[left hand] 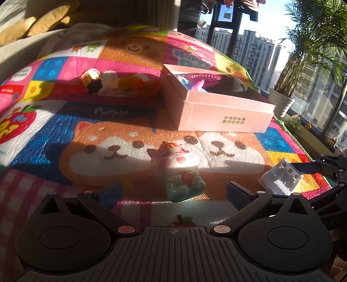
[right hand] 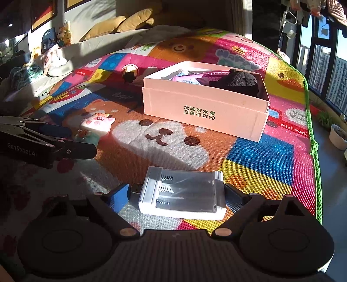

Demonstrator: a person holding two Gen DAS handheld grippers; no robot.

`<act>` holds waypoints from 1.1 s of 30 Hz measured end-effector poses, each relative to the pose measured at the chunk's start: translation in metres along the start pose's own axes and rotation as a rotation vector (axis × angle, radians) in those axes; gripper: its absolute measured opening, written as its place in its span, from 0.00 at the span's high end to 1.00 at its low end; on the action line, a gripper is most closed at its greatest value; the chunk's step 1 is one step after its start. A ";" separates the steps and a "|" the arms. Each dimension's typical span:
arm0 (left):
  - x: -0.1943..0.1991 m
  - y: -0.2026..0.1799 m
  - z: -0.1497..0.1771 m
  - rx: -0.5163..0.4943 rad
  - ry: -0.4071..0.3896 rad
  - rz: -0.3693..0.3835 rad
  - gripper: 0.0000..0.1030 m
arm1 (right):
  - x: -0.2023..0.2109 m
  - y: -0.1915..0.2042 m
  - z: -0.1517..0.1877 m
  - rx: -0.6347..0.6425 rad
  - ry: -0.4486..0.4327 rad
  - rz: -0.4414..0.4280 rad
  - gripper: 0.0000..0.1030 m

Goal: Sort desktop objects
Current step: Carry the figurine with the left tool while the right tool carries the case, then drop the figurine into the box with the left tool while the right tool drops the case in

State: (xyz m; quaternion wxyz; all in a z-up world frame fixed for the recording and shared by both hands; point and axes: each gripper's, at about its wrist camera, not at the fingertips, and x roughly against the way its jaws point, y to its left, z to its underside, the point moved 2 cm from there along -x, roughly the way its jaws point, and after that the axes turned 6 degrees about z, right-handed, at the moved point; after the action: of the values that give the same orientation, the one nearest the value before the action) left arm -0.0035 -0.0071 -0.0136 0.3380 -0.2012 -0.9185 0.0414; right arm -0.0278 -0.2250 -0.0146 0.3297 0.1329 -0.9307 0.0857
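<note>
Right tool [right hand: 176,193] straddles battery charger [right hand: 182,193]; pads seemingly apart.

This is a home, a sunlit living room high in an apartment building. A colourful children's play mat [right hand: 249,156] printed with cartoon dogs and bears covers the floor, with yellow cushions [right hand: 121,23] on a pale sofa behind it and soft toys [right hand: 64,32] against the wall. Tall windows [left hand: 256,50] look onto residential towers, with a potted palm [left hand: 303,54] beside the glass and laundry [right hand: 308,8] hanging above.
</note>
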 end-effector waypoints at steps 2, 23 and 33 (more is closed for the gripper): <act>-0.001 -0.001 -0.001 -0.004 0.003 -0.012 0.00 | 0.001 0.001 0.000 0.001 -0.009 -0.004 0.11; -0.019 -0.016 -0.018 -0.031 -0.006 -0.091 0.30 | 0.003 0.010 0.001 -0.002 -0.022 -0.006 0.11; -0.018 -0.021 -0.015 -0.062 0.010 -0.090 0.49 | 0.003 0.008 0.000 -0.013 -0.015 0.014 0.11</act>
State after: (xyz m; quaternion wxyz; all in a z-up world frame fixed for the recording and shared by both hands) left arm 0.0114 -0.0341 -0.0092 0.3376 -0.1701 -0.9258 -0.0034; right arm -0.0324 -0.2178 -0.0133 0.3229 0.1248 -0.9346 0.0812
